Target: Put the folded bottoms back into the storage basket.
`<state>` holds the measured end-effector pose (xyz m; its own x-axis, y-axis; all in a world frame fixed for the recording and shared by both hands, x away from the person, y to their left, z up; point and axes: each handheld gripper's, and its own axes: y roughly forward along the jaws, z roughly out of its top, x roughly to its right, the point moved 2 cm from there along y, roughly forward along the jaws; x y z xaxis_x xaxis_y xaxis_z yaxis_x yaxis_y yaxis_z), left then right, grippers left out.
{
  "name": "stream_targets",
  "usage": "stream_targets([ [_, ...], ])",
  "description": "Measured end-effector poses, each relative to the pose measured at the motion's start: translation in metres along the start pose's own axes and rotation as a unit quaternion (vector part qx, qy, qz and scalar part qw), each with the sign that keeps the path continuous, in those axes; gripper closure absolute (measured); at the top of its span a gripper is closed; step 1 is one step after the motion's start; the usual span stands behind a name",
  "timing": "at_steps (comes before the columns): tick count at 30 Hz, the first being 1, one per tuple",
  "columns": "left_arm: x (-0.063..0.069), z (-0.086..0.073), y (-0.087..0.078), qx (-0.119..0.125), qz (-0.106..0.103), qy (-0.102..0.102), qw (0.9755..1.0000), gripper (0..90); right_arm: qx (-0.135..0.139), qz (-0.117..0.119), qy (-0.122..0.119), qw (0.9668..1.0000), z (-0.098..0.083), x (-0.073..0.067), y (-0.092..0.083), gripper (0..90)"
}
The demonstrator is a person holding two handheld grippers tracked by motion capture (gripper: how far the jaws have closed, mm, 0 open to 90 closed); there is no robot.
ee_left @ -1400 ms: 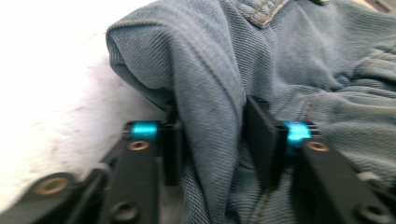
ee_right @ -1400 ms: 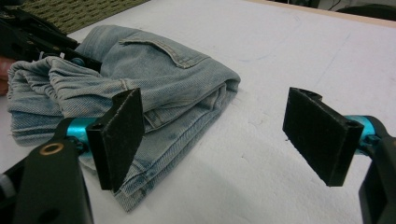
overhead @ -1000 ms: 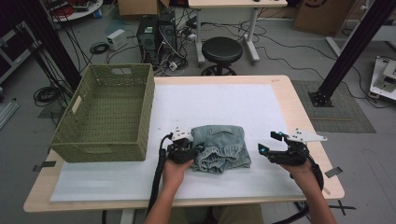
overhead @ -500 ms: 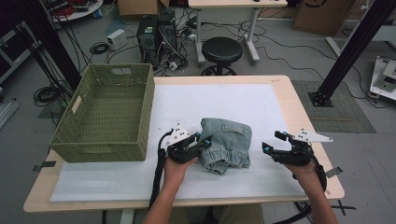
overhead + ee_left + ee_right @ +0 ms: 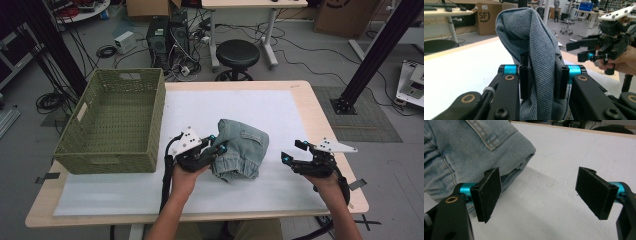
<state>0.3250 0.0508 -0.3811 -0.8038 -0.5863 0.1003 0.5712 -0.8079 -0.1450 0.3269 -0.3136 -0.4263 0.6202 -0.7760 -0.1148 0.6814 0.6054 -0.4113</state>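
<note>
Denim bunched between the pads: the left hand-held gripper (image 5: 541,77) is clamped on a fold of the folded jeans (image 5: 240,147), which sit mid-frame on the counter (image 5: 300,95), one edge raised. The right hand-held gripper (image 5: 295,155), lower right, hangs wide open with nothing in it, just beside the bundle. Looks like the lift-off step; next, carry it left into the green woven basket (image 5: 115,120).

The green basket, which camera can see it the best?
The high view. It shows the whole green basket on the table's left side, standing open and apart from the folded jeans. The left gripper view looks at denim pinched in its jaws, and the right gripper view looks at jeans and white mat.
</note>
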Motion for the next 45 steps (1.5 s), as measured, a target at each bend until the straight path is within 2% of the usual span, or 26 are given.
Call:
stream_targets([
  [10,-0.008,0.03,-0.02,0.024,0.008,0.02,0.9995,72.5,-0.002,-0.001,-0.002,1.0,-0.001,-0.001,0.002,21.0],
  [24,-0.033,0.067,-0.061,0.06,0.035,0.033,0.997,72.5,-0.003,0.001,-0.003,1.0,-0.002,-0.002,0.004,21.1],
  [29,-0.041,0.078,-0.077,0.064,0.047,0.041,0.996,72.6,-0.002,0.0,-0.004,1.0,-0.002,-0.001,0.003,21.1],
  [37,-0.06,0.096,-0.111,0.084,0.071,0.043,0.993,72.6,-0.002,0.0,-0.002,1.0,-0.002,-0.002,0.003,21.1],
  [45,-0.073,0.113,-0.145,0.104,0.092,0.05,0.9891,72.6,-0.001,-0.002,-0.001,1.0,-0.002,-0.002,0.004,21.0],
])
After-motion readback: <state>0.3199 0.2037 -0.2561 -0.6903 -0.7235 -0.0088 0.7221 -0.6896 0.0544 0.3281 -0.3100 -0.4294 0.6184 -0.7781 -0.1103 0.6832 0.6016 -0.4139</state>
